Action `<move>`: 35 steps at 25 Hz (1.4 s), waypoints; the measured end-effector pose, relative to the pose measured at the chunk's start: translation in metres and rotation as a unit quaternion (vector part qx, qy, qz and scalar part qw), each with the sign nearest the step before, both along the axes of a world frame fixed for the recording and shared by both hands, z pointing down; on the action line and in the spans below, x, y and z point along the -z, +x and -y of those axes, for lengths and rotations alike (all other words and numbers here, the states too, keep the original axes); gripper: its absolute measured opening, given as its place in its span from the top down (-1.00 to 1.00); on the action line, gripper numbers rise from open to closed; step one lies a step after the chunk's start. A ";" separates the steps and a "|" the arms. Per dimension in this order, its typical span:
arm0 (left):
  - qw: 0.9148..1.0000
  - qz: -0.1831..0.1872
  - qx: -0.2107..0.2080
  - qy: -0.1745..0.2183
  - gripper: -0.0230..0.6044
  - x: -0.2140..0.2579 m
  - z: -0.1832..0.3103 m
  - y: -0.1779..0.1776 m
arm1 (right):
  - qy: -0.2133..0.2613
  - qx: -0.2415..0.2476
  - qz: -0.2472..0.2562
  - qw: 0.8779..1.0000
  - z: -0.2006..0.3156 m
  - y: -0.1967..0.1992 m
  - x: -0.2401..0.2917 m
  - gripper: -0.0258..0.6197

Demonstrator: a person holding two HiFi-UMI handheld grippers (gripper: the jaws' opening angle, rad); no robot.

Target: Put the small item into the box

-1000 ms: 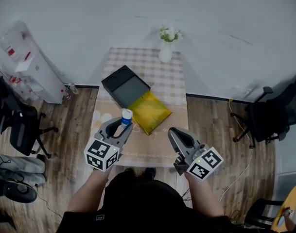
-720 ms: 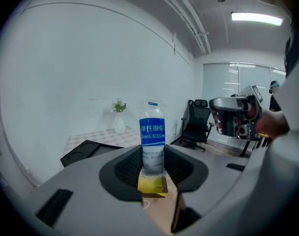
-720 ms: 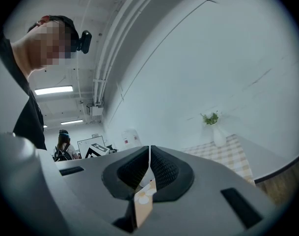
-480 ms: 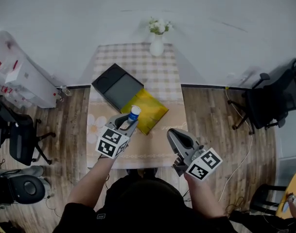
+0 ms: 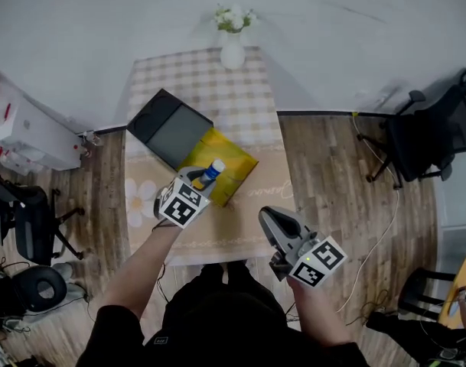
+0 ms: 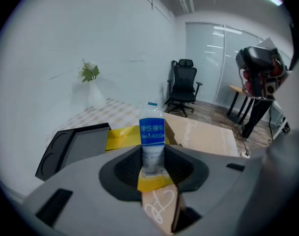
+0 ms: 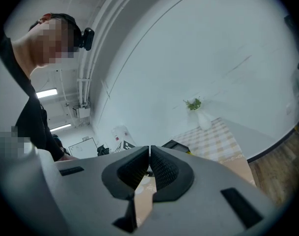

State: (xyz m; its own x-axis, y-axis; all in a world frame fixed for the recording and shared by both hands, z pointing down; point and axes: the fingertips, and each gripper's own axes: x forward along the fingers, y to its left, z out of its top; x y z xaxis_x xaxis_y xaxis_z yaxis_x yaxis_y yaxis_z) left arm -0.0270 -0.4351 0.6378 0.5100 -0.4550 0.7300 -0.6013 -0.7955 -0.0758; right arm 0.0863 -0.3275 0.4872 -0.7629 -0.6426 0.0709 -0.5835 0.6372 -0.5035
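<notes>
One bottle [image 6: 152, 134] is hanging over one yellow box [image 5: 233, 157].
The left gripper [image 6: 153, 162] is pinching the bottle's base. The right gripper [image 7: 149, 169], at 5 o'clock from the box, is pressed together, empty. One black tray [image 5: 168, 128] is lying at the box's 10 o'clock.

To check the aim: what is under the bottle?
The yellow box is under the bottle held by the left tool. That tool hides part of the box.
</notes>
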 end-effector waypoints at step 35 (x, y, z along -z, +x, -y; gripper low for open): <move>0.997 0.066 0.019 -0.020 0.50 -0.012 0.029 -0.019 | 0.021 0.015 0.004 1.000 0.014 0.013 0.013 0.80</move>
State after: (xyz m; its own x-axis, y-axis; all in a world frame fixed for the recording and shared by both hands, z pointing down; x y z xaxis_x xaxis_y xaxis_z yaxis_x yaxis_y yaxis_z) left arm -0.0459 -0.4643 0.6503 0.3913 -0.4417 0.8073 -0.6175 -0.7765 -0.1256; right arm 0.0992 -0.3419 0.4740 -0.7824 -0.6217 0.0377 -0.5597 0.6753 -0.4804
